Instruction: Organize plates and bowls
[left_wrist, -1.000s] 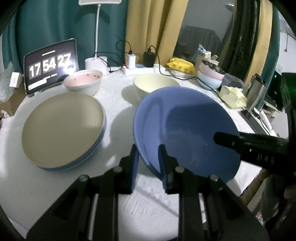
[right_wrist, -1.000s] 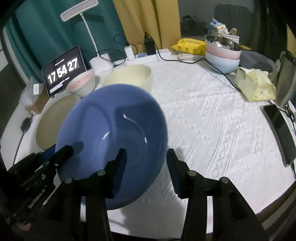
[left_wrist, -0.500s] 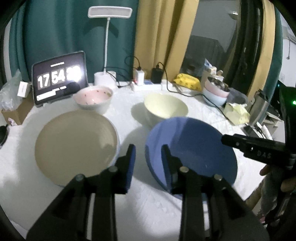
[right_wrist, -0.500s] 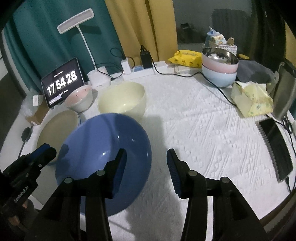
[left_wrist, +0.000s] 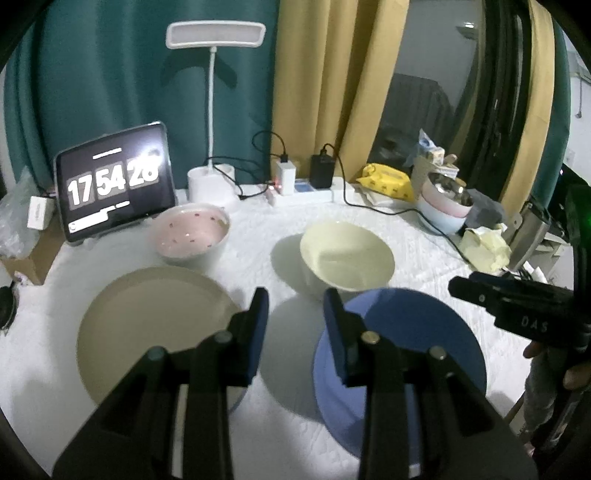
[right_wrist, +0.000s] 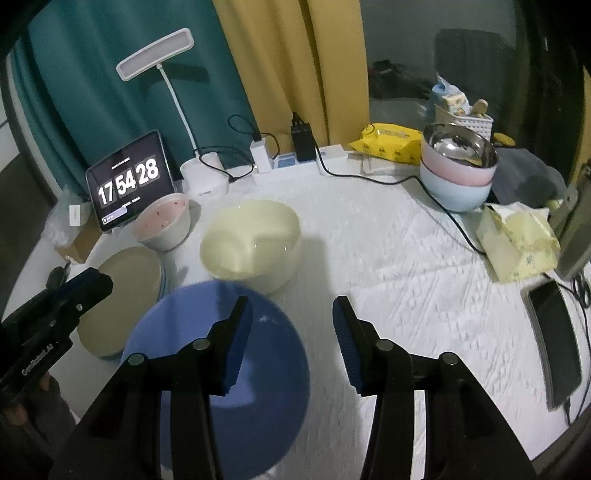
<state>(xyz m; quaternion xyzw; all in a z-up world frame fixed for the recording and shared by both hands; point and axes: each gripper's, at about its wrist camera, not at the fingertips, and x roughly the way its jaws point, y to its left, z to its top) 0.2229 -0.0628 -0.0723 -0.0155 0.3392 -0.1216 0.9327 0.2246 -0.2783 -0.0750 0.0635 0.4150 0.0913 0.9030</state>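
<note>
Left wrist view: the left gripper (left_wrist: 295, 306), jaws parted and empty after just opening, hovers above the blue bowl (left_wrist: 406, 332) sitting near the table's (left_wrist: 406, 236) front edge beside the stacked plates (left_wrist: 147, 317). Right wrist view: the right gripper (right_wrist: 291, 314) hangs open, empty; a sound next step is probably nesting the cream bowl (right_wrist: 251, 240), gripped squarely by its rim.

On the white textured tablecloth (right_wrist: 406, 258) I count three loose bowls: one big blue bowl (right_wrist: 258, 406) at 6 o'clock, one pale yellow bowl (right_wrist: 251, 240) in the middle, and one small pink-inside bowl (right_wrist: 164, 221) at 10 o'clock. One stack of flat beige plates (right_wrist: 125, 295) lies at 9 o'clock; how many plates, I cannot tell. One stack of three nested bowls (right_wrist: 458, 173) stands at 2 o'clock: steel, pink, light blue.
</note>
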